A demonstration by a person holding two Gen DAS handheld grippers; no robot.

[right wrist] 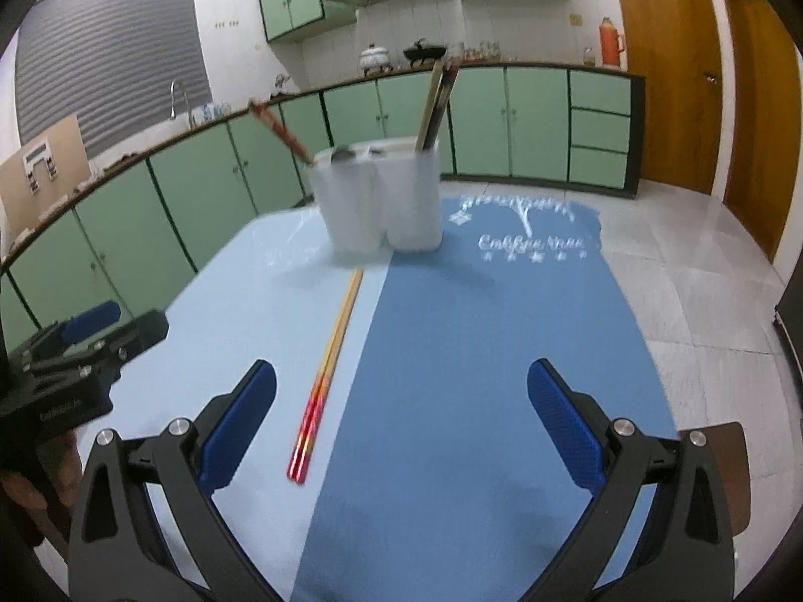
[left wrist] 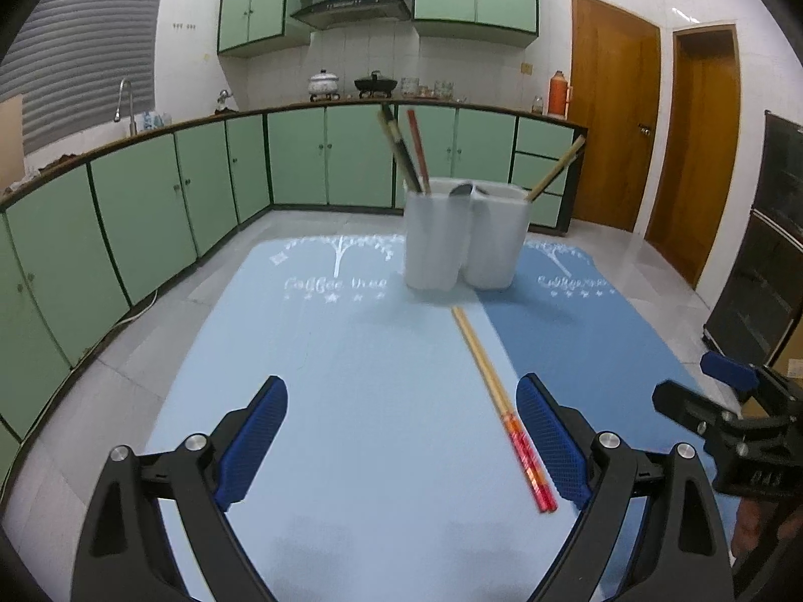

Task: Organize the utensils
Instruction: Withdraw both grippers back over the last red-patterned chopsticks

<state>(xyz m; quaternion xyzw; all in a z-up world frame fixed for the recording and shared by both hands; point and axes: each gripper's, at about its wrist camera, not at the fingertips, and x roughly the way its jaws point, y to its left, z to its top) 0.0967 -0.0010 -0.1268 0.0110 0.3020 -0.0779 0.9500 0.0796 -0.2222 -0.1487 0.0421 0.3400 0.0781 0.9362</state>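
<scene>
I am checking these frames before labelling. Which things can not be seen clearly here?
- White utensil holder: its walls hide the lower ends of the utensils inside, in both views.
- Dark rounded object at the holder rim: too blurred to identify.
- Right gripper, in the left wrist view: cut off by the frame edge.
- Mat lettering: too blurred to read reliably.

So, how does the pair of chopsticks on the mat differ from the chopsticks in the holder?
The pair on the mat lies flat, outside the white holder; the chopsticks in the holder stand tilted. The mat pair touches neither open claw. Both kinds are long and thin.
</scene>
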